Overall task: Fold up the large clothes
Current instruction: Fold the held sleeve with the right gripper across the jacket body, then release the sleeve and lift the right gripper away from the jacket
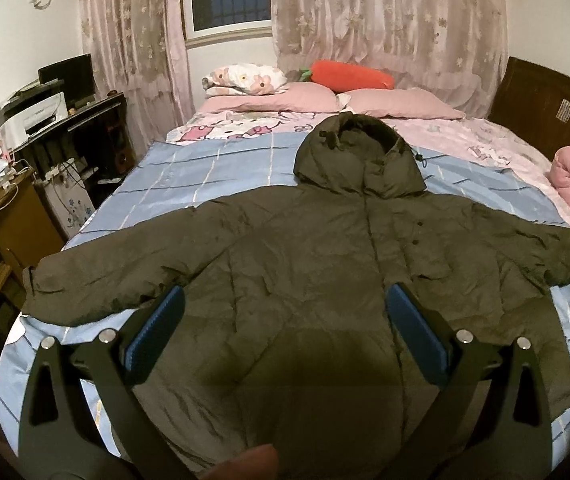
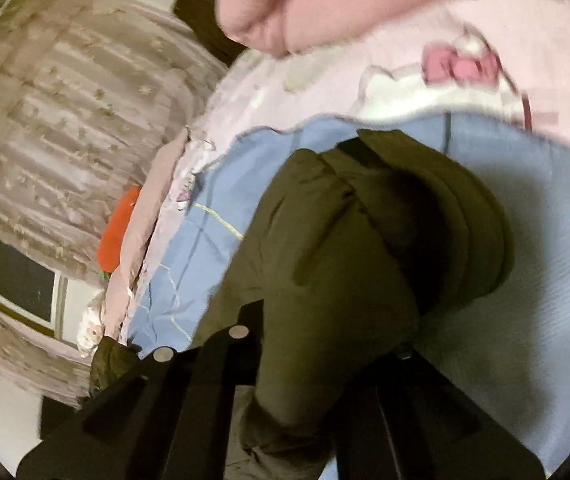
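Two tongs: left tongs (image 1: 285, 320) spread above jacket (image 1: 305, 248); right tongs (image 2: 325, 344) grasp its sleeve.

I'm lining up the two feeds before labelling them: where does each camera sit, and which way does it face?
Left wrist: on the left gripper, above the bed's foot, facing the headboard over the spread dark jacket; its open blue-padded fingers and a fingertip show.
Right wrist: on the right gripper, rolled sideways, close over the jacket's sleeve, which fills the gap between its dark arms; blurred.
Shared: jacket, blue sheet, red carrot pillow, curtains.
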Demonstrator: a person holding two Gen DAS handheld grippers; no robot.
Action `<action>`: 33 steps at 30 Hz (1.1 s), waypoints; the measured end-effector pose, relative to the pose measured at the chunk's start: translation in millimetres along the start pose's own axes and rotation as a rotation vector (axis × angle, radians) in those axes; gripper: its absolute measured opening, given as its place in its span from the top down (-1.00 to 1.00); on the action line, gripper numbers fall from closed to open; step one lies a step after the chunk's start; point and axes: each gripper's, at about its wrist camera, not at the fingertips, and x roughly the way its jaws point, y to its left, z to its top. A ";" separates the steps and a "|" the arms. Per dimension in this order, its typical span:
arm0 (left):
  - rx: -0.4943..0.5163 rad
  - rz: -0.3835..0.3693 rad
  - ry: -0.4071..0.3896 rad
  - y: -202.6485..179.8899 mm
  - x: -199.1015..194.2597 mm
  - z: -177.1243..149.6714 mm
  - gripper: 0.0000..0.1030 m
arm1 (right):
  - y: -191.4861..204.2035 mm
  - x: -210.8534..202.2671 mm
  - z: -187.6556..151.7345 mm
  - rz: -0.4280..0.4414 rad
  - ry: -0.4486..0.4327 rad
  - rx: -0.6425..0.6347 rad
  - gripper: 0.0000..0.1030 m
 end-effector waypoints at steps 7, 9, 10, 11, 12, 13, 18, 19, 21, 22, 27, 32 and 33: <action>-0.029 -0.006 -0.028 13.8 -20.7 9.8 -0.96 | 71.1 -37.0 8.3 -0.002 -0.053 -0.162 0.92; -0.040 -0.004 -0.039 20.1 -29.4 12.6 -0.96 | 95.4 -45.6 7.8 -0.015 -0.066 -0.209 0.92; -0.042 -0.002 -0.044 22.5 -33.1 13.9 -0.96 | 110.1 -51.3 6.3 -0.017 -0.074 -0.234 0.92; -0.042 -0.001 -0.046 24.4 -35.6 15.5 -0.96 | 119.5 -56.9 5.0 -0.020 -0.084 -0.254 0.92; -0.040 0.002 -0.050 27.4 -39.2 16.9 -0.96 | 138.3 -64.7 1.3 -0.019 -0.099 -0.293 0.92; -0.039 0.005 -0.051 28.7 -41.1 17.3 -0.96 | 149.0 -67.5 0.2 -0.014 -0.103 -0.314 0.92; -0.083 -0.008 -0.049 51.2 -53.0 21.1 -0.96 | 240.7 -96.5 -34.7 -0.013 -0.160 -0.510 0.92; -0.090 -0.008 -0.051 55.0 -55.1 21.3 -0.96 | 264.0 -103.1 -49.0 0.000 -0.168 -0.557 0.92; -0.100 -0.005 -0.053 63.2 -59.8 21.2 -0.96 | 293.9 -110.0 -69.7 0.019 -0.172 -0.620 0.92; -0.108 -0.003 -0.054 68.8 -63.1 21.7 -0.96 | 309.5 -113.4 -82.2 0.034 -0.172 -0.649 0.92; -0.161 0.013 -0.064 95.2 -75.9 25.3 -0.96 | 385.9 -122.3 -168.5 0.097 -0.152 -0.802 0.92; -0.201 0.041 -0.066 118.2 -83.4 27.1 -0.96 | 425.0 -101.8 -262.4 0.107 -0.085 -0.959 0.92; -0.211 0.043 -0.066 124.1 -85.0 27.4 -0.96 | 429.0 -96.9 -276.1 0.100 -0.081 -0.979 0.92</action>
